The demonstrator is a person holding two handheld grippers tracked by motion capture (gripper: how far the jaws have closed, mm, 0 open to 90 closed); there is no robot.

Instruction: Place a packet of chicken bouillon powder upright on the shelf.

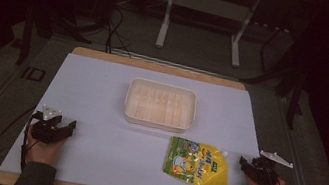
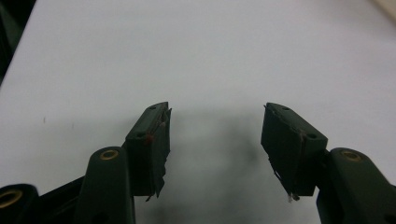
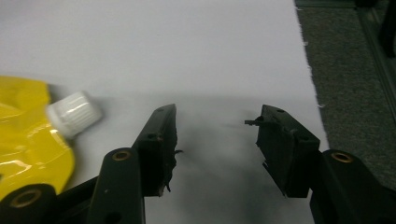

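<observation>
A yellow spouted pouch [image 1: 197,163] with a white cap [image 1: 225,154] lies flat on the white table sheet, front right of centre. Its cap [image 3: 74,114] and yellow corner [image 3: 28,140] appear at the left of the right gripper view. My right gripper [image 1: 243,164] rests on the sheet just right of the pouch, open, nothing between its jaws [image 3: 215,140]. At the front left, my left gripper [image 1: 67,127] sits on the sheet, open and empty [image 2: 215,140]. A cream plastic bin [image 1: 161,103] stands empty at the table's centre, beyond the pouch.
The sheet's right edge [image 3: 310,79] runs close beside my right gripper, with grey carpeted floor [image 3: 355,70] past it. A wooden table border [image 1: 157,65] shows at the far side. Metal desk legs [image 1: 166,17] and cables stand on the dark floor beyond.
</observation>
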